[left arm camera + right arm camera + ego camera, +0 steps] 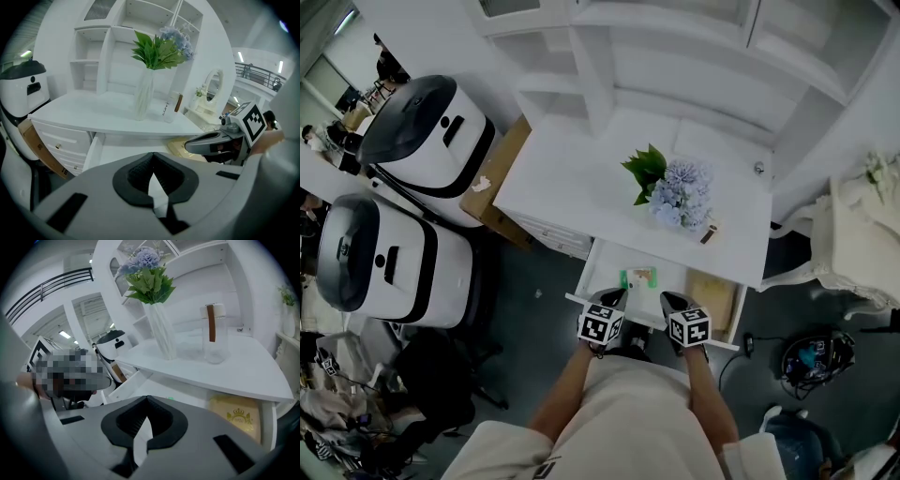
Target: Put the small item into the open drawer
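Note:
The white desk's drawer (598, 265) stands pulled out. A small green-and-white packet (638, 277) lies on its floor near the left side. My left gripper (614, 298) (152, 153) hovers at the drawer's front edge, just in front of the packet, with its jaws shut and nothing between them. My right gripper (673, 300) (147, 398) sits beside it on the right, tips together and empty. In the left gripper view the right gripper (211, 140) shows at the right. A sliver of the green packet (171, 399) peeks over the right jaws.
A tan box with a gold crown (712, 295) (234, 416) fills the drawer's right part. On the desktop (572, 178) stand a vase of flowers (675, 187) and a clear jar (710, 232) (213, 333). Two white-and-black appliances (422, 131) and a cardboard box (502, 178) are at the left.

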`<state>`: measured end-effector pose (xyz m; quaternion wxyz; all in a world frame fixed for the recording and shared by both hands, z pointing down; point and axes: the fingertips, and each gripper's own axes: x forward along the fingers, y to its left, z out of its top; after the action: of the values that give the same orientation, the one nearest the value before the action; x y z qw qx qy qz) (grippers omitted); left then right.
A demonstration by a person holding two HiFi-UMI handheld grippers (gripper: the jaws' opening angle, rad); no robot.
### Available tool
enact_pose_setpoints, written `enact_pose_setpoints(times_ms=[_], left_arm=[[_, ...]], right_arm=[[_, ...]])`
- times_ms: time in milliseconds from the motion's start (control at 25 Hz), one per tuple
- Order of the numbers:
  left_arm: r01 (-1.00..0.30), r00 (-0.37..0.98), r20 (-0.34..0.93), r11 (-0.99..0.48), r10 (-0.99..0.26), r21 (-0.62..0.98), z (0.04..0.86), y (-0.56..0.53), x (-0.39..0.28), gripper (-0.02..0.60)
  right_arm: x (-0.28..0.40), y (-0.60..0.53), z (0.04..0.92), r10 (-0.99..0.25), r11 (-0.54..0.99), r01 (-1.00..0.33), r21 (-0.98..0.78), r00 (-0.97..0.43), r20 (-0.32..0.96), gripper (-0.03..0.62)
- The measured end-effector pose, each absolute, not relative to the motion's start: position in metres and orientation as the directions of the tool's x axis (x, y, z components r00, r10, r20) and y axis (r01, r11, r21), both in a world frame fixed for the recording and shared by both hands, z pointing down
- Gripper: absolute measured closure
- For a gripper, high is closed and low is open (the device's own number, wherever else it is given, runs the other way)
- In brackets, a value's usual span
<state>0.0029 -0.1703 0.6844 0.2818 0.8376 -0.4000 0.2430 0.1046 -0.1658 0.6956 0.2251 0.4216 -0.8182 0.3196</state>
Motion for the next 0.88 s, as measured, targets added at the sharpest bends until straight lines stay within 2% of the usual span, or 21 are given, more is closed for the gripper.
enact_pose_setpoints(times_ms=[880], left_arm=[[-0.798, 0.576, 0.619, -0.531, -0.534, 0.285, 0.6821, -0.1727, -0.0020, 0.565]], right_arm=[[0.0993, -0.1675, 0.7027, -0.533, 0.447, -0.835, -0.321, -0.537, 0.654, 0.571]])
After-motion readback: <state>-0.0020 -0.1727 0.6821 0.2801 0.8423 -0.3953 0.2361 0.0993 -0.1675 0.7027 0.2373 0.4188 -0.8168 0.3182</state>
